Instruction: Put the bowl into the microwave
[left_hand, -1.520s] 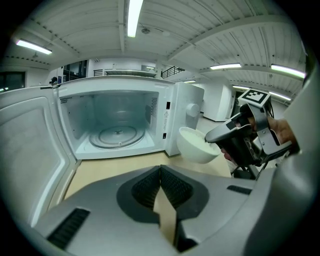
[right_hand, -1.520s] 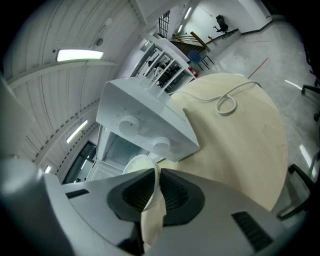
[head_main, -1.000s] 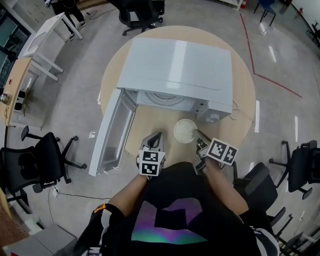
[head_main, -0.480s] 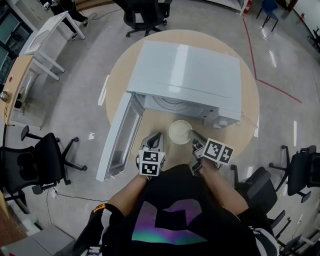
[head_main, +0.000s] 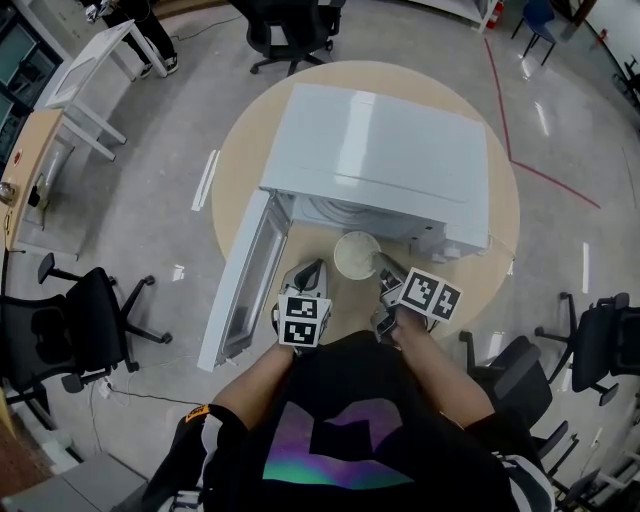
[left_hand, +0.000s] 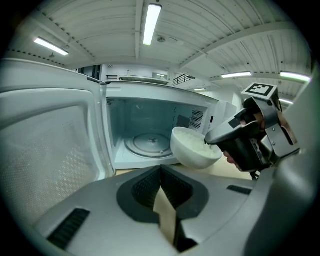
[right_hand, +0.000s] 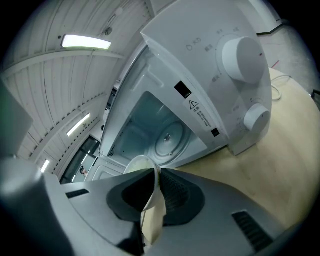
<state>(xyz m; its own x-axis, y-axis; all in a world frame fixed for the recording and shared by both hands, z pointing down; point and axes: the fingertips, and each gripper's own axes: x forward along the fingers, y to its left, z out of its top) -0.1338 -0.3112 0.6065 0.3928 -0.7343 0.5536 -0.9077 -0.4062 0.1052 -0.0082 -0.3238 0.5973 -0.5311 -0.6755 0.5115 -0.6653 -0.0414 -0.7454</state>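
Grey floor and office chairs are ringing a round table (head_main: 240, 150), on which the microwave (head_main: 375, 165) is sitting with its door (head_main: 245, 285) swung wide. The right gripper (head_main: 385, 268) is clamping the near rim of the bowl (head_main: 356, 254), one jaw inside and one outside. It is holding the bowl off the table just ahead of its tips, at the mouth of the cavity and not yet inside. The bowl is carrying a white filling, probably rice, though the views are too coarse to be sure. Ahead of that gripper and lower, the turntable (left_hand: 149, 144) is lying bare.

Done well, the bowl should be travelling level and straight forward, because a grip on one side of the rim is leaving the far side free to droop. Its base needs lifting over the front sill and lowering onto the middle of the turntable before the jaws are letting go. The knobs (right_hand: 241, 54) are standing ahead and to the gripper's right, so the path should be favouring the left.

The left gripper (head_main: 308, 272) is hanging to the left of the right one, jaws together on nothing, pointing at the opening. The left forearm (head_main: 262, 378) and right forearm (head_main: 440, 375) are reaching forward from the torso, and the right gripper is rolled over, as its tilted view is showing.
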